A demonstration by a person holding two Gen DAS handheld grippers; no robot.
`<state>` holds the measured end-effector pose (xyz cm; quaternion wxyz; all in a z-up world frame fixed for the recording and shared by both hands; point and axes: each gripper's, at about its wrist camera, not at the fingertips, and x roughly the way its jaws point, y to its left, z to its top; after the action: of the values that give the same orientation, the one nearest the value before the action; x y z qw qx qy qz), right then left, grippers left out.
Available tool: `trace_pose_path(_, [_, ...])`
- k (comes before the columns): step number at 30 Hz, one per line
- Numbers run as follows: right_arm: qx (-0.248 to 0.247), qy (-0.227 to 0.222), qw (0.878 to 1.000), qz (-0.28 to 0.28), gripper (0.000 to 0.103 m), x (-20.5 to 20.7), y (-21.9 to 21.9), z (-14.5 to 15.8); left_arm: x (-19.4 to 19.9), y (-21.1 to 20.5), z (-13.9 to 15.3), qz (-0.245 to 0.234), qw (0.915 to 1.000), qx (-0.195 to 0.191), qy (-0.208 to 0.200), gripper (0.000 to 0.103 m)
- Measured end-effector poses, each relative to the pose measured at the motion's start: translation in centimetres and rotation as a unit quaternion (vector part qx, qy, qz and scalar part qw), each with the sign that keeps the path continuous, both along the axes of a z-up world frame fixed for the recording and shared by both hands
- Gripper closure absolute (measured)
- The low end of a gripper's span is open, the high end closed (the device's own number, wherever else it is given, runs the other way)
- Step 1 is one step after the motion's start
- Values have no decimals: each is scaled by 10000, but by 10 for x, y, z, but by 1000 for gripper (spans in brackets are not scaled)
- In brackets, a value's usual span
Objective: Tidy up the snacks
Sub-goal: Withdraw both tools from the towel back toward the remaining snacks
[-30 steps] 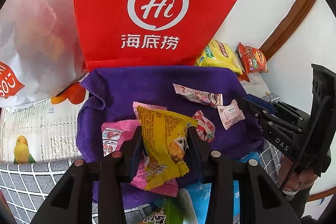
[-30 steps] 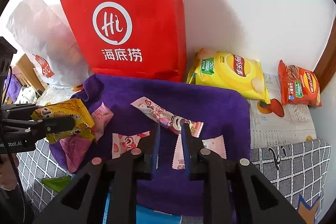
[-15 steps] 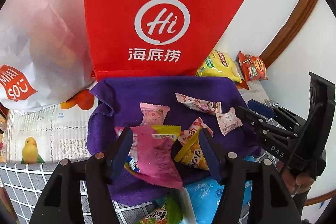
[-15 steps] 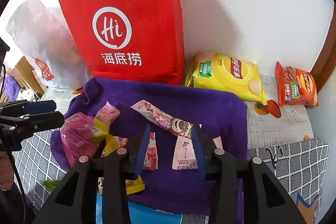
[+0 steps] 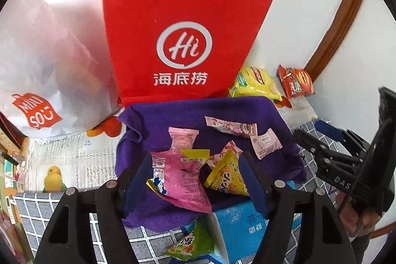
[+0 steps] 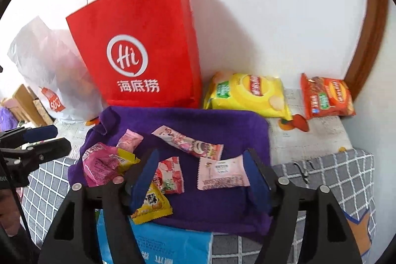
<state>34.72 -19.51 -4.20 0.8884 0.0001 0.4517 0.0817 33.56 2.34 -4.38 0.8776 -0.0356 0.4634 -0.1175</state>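
- Small snack packets lie scattered on a purple towel (image 6: 222, 199) spread in front of a red paper bag (image 5: 183, 41) that stands against the far wall.
- The left gripper (image 5: 195, 180) hangs with its jaws spread wide and holding nothing, above a crumpled pink packet (image 5: 183, 182) and a yellow packet (image 5: 229, 177) at the towel's near left.
- The right gripper (image 6: 200, 177) is likewise wide open and empty, its fingers straddling a pale pink wrapper (image 6: 222, 173) near the towel's middle.
- A long pink bar (image 6: 188, 141) lies just beyond; two chip bags, yellow (image 6: 245, 93) and orange (image 6: 326, 95), sit far right by the wall.
- Likely risks: the overlapping pink and yellow packets could come up together in one pinch, and a low closure on the thin wrapper could snag the soft towel.
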Motion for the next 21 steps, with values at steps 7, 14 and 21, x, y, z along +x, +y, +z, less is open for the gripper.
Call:
trace_pose_path(7, [-336,-129,9985,-424,25,-25,-13,17,-16,-2,16,-95,9997,-96,-226,28])
trace_pose_path(14, [-549,-313,9950,-774,17,-56,-27,29,-24,-2,25,-156,9988,-302,-347,28])
trace_pose_path(21, [-457,-209,9941,-960,18,-77,-39,27,-34,-3,34,-127,9978,-420,-491,29])
